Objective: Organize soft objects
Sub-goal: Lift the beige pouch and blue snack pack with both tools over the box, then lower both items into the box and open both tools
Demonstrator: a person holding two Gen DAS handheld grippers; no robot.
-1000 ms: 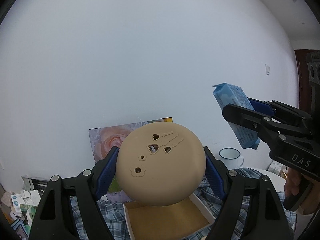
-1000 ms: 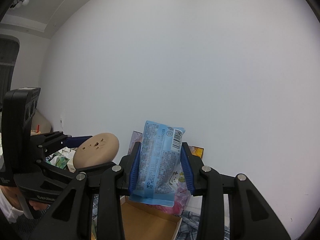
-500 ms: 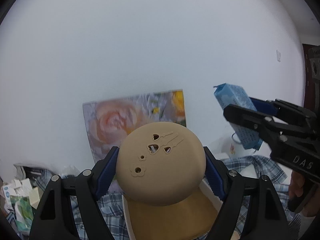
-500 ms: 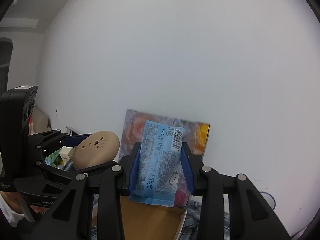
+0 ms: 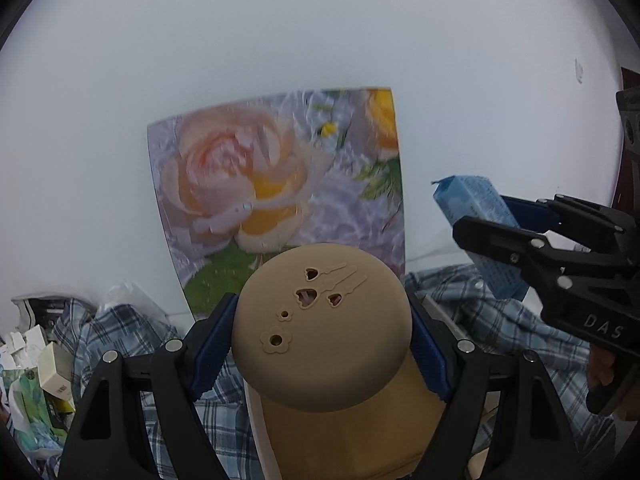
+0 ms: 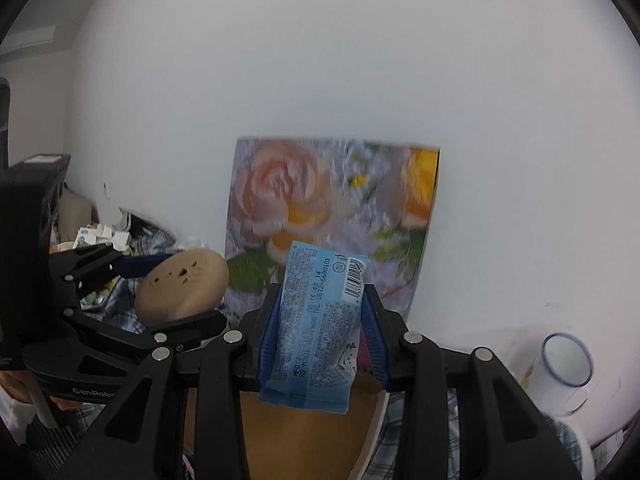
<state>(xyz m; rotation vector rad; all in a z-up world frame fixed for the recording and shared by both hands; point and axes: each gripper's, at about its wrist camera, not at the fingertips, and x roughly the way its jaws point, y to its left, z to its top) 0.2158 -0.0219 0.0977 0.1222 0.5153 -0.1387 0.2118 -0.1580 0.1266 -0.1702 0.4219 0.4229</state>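
Your box (image 5: 360,440) shows only brown floor; left hand-held gripper (image 5: 320,344) clenches the tan cushion (image 5: 320,328), right hand-held gripper (image 6: 320,332) the blue packet (image 6: 316,328), both now lower.

box (image 5: 344,440) open below both grippers, floral board (image 5: 280,200) upright just behind it, mug (image 6: 566,372) at right, clutter (image 5: 36,368) at left, cloth (image 5: 492,320) around

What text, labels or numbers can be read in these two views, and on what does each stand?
"DAS": on the right tool body, seen from the left wrist.
"GenRobo", cut off: on the left tool body, seen from the right wrist.
"MFG:20...", "XG M301", "08:15:43 14", "TEL:0572-6880103": on the blue tissue packet, digits uncertain; its barcode and fine print are too small.
Small boxes at the left: print unreadable.
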